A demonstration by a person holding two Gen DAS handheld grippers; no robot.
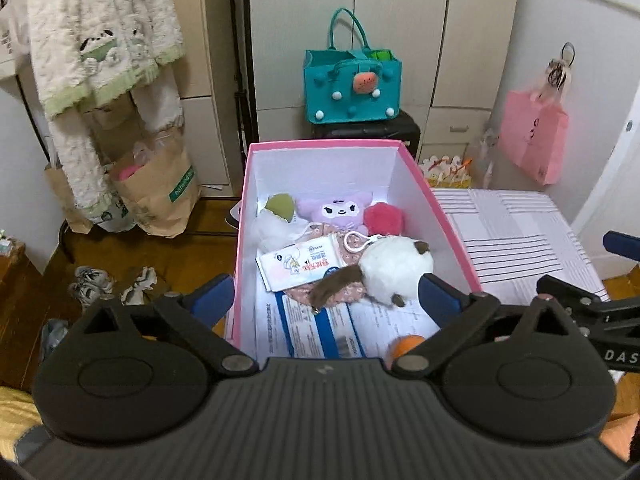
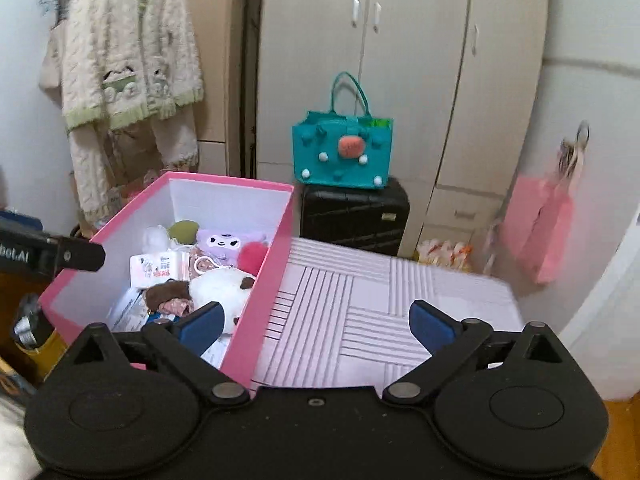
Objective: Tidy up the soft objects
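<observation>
A pink box [image 1: 448, 216] with white walls stands on the striped table and holds soft toys: a white and brown plush dog [image 1: 394, 268], a purple plush [image 1: 336, 212], a red pompom [image 1: 384, 218], a green and white plush [image 1: 276, 210], a tissue pack [image 1: 300, 264] and an orange ball [image 1: 406, 346]. My left gripper [image 1: 326, 294] is open and empty above the box's near end. My right gripper [image 2: 316, 320] is open and empty, above the box's right wall [image 2: 260, 296] and the table. The box also shows in the right wrist view with the dog [image 2: 218, 286] inside.
A striped white table top [image 2: 360, 300] lies right of the box. A teal felt bag [image 1: 352, 84] sits on a black suitcase [image 2: 356, 216] by the wardrobe. A pink bag [image 1: 534, 136] hangs on the right wall. A cardigan [image 1: 100, 40] and paper bags [image 1: 160, 192] are at left.
</observation>
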